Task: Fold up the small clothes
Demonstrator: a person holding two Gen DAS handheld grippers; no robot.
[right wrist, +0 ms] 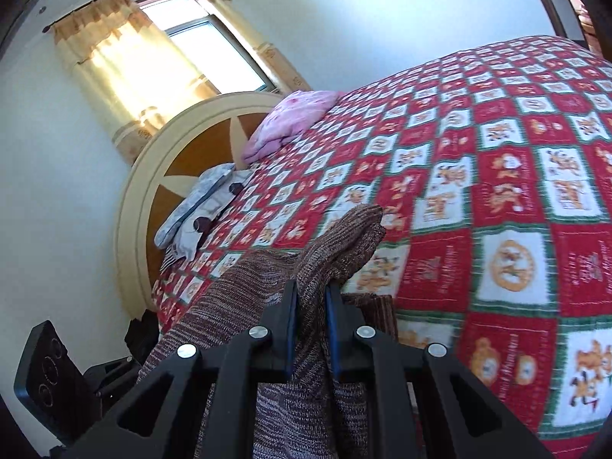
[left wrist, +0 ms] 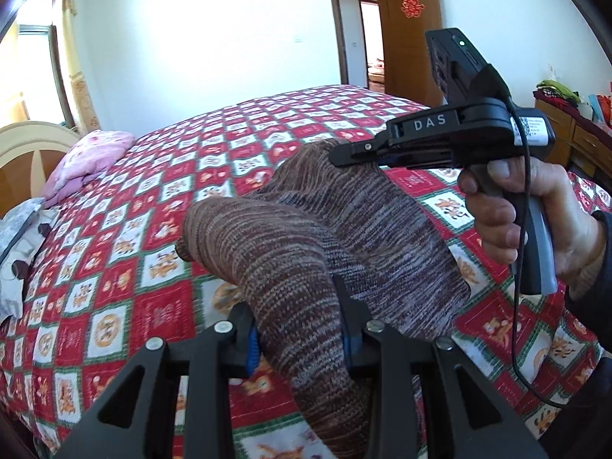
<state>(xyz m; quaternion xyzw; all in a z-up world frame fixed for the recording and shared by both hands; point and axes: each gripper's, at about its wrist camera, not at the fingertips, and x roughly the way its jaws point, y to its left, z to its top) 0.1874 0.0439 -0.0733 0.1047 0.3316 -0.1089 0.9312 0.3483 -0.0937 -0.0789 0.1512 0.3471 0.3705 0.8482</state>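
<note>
Both pinching brown marled knit garment (left wrist: 290, 267): left gripper (left wrist: 300, 338), right gripper (right wrist: 311, 329) | I judge it soft, light, floppy | grip bunched edges

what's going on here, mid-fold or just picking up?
A person is holding one brown knit garment with both handheld grippers above a bed with a red patterned quilt. The left gripper has its jaws clamped on a bunched part of the knit, and the right gripper pinches another part. The garment hangs between them, lifted off the quilt, not yet laid flat or folded.
</note>
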